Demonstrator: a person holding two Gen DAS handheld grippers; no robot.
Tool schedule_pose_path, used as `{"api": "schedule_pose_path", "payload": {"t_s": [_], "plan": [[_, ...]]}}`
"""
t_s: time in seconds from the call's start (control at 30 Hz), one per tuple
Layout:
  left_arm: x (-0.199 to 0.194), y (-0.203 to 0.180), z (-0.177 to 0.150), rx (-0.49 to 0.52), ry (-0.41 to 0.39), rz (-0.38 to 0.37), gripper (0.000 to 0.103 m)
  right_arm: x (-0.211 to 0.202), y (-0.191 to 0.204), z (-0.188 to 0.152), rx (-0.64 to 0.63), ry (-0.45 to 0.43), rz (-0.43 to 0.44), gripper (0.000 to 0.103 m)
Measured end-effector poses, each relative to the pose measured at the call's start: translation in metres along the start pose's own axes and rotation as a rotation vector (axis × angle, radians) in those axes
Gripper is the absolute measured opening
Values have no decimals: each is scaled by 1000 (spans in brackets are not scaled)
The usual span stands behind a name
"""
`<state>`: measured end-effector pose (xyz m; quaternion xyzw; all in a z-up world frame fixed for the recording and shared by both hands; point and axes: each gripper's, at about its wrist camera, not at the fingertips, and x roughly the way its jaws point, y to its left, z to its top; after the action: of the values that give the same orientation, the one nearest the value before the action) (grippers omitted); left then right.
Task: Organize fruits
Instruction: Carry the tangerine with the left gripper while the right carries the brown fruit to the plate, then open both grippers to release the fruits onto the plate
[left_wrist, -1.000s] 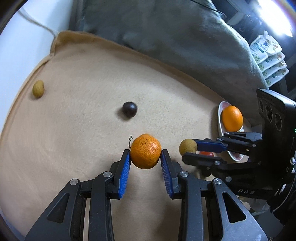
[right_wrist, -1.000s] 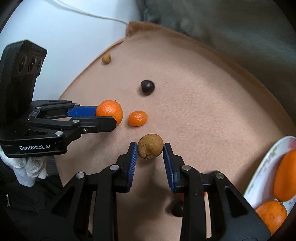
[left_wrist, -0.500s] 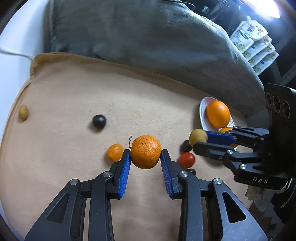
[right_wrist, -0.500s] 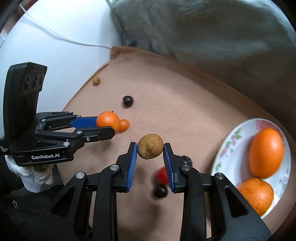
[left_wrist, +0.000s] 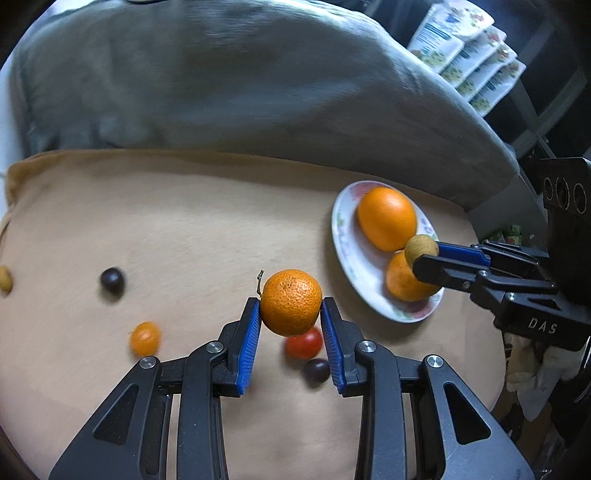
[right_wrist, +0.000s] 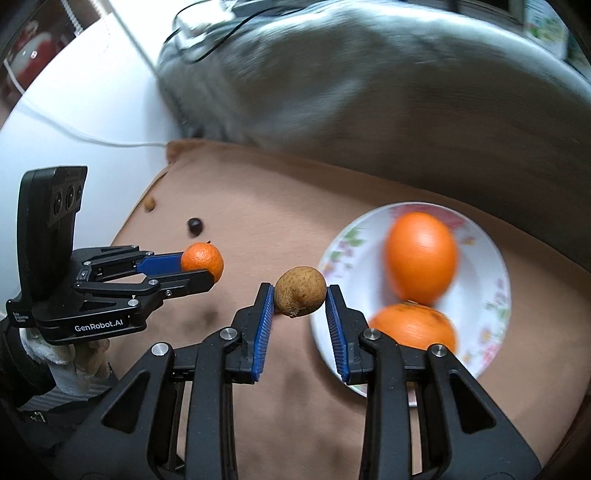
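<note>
My left gripper (left_wrist: 291, 312) is shut on a mandarin orange (left_wrist: 291, 302) and holds it above the tan cloth, left of the plate; the mandarin also shows in the right wrist view (right_wrist: 202, 259). My right gripper (right_wrist: 300, 291) is shut on a small brown longan (right_wrist: 300, 291) and holds it at the left rim of the white floral plate (right_wrist: 491, 291). The plate (left_wrist: 347, 254) carries two oranges (left_wrist: 387, 218) (left_wrist: 404, 282). On the cloth lie a red cherry tomato (left_wrist: 303, 343), a small kumquat (left_wrist: 145, 336) and two dark grapes (left_wrist: 112, 279) (left_wrist: 317, 370).
A grey blanket (left_wrist: 258, 81) is heaped behind the tan cloth (left_wrist: 184, 229). Another longan (left_wrist: 5, 279) lies at the cloth's far left edge. Stacked printed packets (left_wrist: 465, 48) stand at the back right. A white cable (right_wrist: 92, 136) runs over the white surface on the left.
Both grippers have moved right toward the plate with their fruit still held. The plate and its two oranges now show fully in both views.
</note>
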<state>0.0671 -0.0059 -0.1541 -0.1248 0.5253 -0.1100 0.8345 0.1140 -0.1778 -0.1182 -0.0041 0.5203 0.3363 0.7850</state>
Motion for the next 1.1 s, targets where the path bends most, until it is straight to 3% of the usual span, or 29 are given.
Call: {"api": "schedule_pose_path", "payload": {"t_s": [0.53, 1.03, 1.1], "plan": [[27, -42, 13, 72, 52, -43, 31, -23, -70, -18, 147, -38, -96, 30], [46, -71, 25, 125, 94, -55, 32, -19, -94, -23, 200, -27, -106, 31], [48, -72, 27, 127, 100, -56, 33, -20, -95, -23, 203, -30, -109, 39]]}}
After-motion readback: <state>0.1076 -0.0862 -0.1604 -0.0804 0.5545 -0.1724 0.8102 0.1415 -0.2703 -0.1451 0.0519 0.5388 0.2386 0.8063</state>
